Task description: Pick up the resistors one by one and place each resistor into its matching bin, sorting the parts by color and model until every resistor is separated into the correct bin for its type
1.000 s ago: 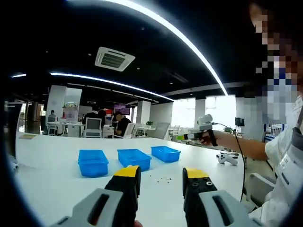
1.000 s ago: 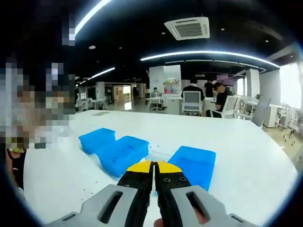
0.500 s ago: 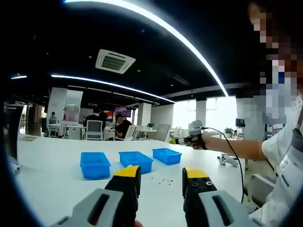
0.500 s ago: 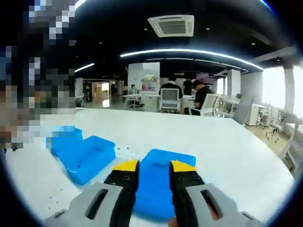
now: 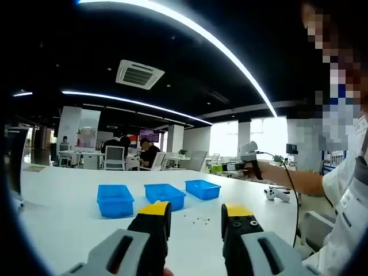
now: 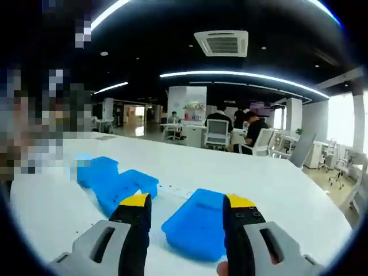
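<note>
Right gripper [image 6: 187, 208] jaws, shut a second ago, now spread wide and empty over nearest blue bin [image 6: 198, 230], suggesting a resistor was dropped; left gripper [image 5: 196, 214] wide, idle.

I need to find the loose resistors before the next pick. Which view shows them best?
The left gripper view: the loose resistors lie as small dark specks on the white table, in front of the three blue bins. The right gripper view shows a few faint specks beyond the bins.

My left hand-held gripper [image 5: 196, 215] has its jaws spread, nothing between them. My right hand-held gripper [image 6: 187, 208] is spread too (also seen raised on my outstretched arm [image 5: 293, 178]).
</note>
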`<state>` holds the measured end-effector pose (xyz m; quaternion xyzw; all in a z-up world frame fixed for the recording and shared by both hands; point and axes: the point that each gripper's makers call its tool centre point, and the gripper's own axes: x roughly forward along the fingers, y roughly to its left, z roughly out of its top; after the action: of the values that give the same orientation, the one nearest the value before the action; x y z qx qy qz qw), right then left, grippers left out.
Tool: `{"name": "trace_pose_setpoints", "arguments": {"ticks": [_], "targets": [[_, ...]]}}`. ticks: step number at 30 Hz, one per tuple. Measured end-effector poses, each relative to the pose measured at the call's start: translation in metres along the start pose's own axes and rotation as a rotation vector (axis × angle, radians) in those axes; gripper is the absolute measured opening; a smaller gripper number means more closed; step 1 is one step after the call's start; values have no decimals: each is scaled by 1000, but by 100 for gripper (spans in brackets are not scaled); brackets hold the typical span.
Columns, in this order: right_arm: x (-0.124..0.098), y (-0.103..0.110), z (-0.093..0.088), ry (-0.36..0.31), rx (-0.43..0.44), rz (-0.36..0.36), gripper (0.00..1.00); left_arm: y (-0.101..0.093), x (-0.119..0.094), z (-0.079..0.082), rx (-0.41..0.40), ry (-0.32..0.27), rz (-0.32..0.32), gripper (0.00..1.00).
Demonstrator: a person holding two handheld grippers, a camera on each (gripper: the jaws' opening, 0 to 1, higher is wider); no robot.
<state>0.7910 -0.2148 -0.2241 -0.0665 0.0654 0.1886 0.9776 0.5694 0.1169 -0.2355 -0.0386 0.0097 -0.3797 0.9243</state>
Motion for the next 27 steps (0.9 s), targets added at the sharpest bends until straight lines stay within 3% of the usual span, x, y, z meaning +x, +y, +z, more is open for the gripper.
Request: {"name": "trace_pose_setpoints", "arguments": {"ticks": [6,11,17,21,27], "targets": [[-46,32,3,-47,18,81,54,0,1,-1,-1,5,-2,37],[-81,45,1,-74,23,118,54,1,1,-1,-1,4,-4,37],[-116,54,-6,-102,24,119,55,1,0,0,2,3,-3,37],[-138,64,-20,-92,3,116,56,3,-1,-1,2,6,2,37],[-168,68,-30,-107,15,70,55,4,0,-3,0,10,1,37]]}}
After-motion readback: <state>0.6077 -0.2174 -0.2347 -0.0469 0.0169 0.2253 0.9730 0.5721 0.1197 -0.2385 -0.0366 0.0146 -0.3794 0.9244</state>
